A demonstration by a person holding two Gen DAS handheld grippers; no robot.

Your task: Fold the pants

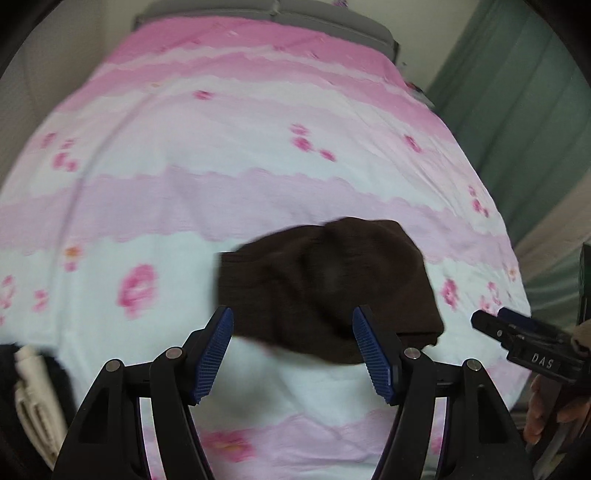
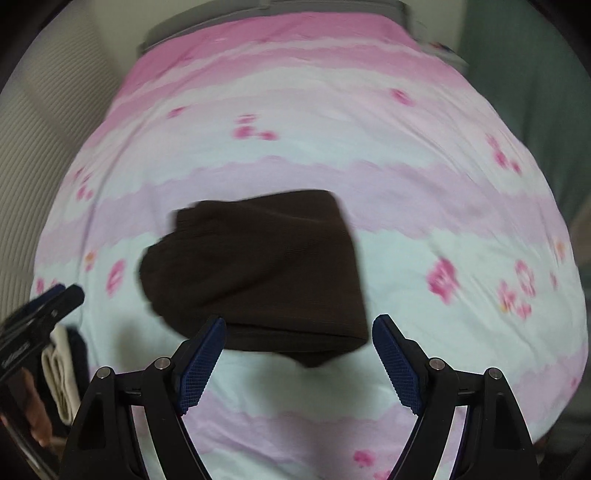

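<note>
The dark brown pants (image 1: 325,284) lie folded into a compact bundle on the pink and white floral bed sheet (image 1: 221,155). They also show in the right wrist view (image 2: 258,273). My left gripper (image 1: 293,325) is open and empty, just short of the bundle's near edge. My right gripper (image 2: 299,332) is open and empty, also just short of the bundle's near edge. The right gripper shows at the right edge of the left wrist view (image 1: 517,336). The left gripper shows at the left edge of the right wrist view (image 2: 40,314).
Folded cream and dark clothes (image 1: 33,398) lie at the bed's near left, also in the right wrist view (image 2: 62,380). A green curtain (image 1: 517,103) hangs to the right. A pale wall (image 2: 40,140) stands to the left. A grey headboard (image 1: 295,14) is at the far end.
</note>
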